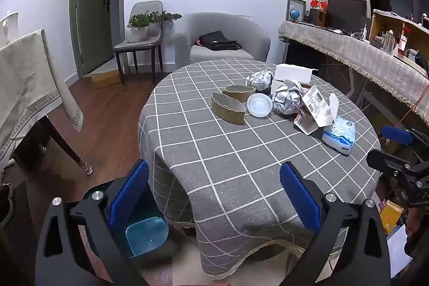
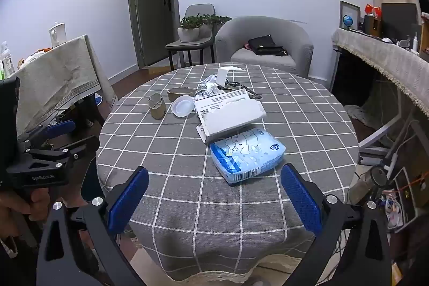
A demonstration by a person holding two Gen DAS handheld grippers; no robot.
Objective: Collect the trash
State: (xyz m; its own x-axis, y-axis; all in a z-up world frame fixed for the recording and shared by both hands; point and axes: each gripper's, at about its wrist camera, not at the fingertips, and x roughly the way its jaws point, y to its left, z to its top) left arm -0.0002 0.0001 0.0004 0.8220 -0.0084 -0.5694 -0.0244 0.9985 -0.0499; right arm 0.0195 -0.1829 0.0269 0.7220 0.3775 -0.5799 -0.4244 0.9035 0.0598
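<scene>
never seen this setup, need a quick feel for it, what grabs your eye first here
A cluster of litter mid-table on the grey checked tablecloth: crumpled foil balls, flattened cardboard rings, a white lid. Nearer sits a blue tissue pack. A teal bin waits on the floor.

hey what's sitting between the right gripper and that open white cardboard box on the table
In the right wrist view, a blue tissue pack lies between the open right gripper and the white box, touching the box's near edge.
</scene>
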